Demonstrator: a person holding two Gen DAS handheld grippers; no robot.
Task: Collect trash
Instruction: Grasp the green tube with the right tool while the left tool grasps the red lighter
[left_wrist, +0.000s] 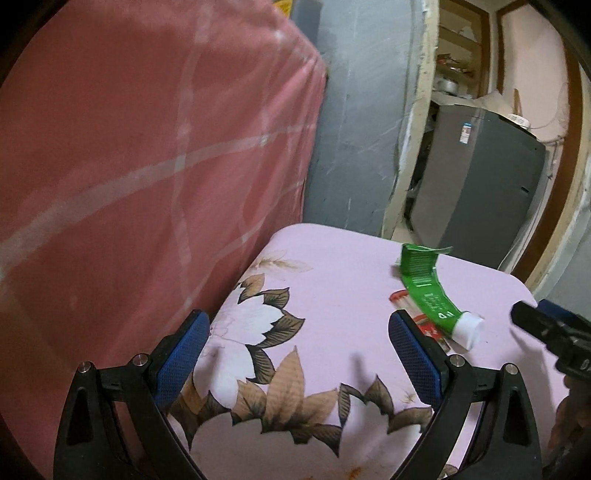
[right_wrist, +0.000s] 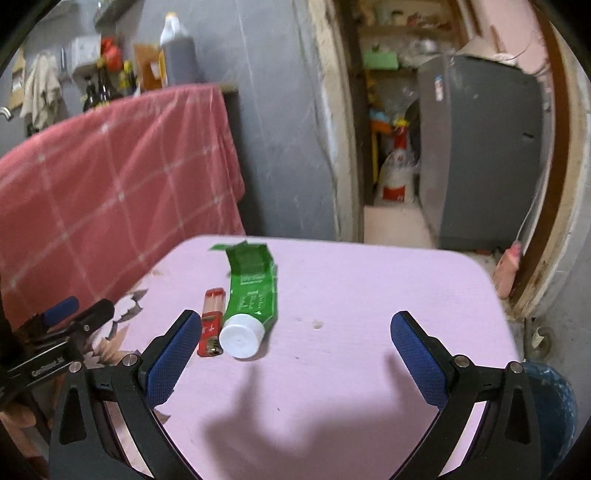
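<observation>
Pink checked cloth (right_wrist: 110, 177), grey fridge (right_wrist: 480, 155)

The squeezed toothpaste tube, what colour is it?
Green toothpaste tube with a white cap; clearest in the right wrist view.

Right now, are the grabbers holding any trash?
No. The left gripper and right gripper are both open and empty; the green tube and red lighter lie untouched.

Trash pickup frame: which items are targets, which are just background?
Targets:
- green tube, squeezed flat, white cap on
- red lighter, beside the tube, likely trash

Both lie on the pink cushion. Left gripper and right gripper are open, holding nothing.

Background:
- red cloth
- grey fridge
- bottles on the shelf
</observation>
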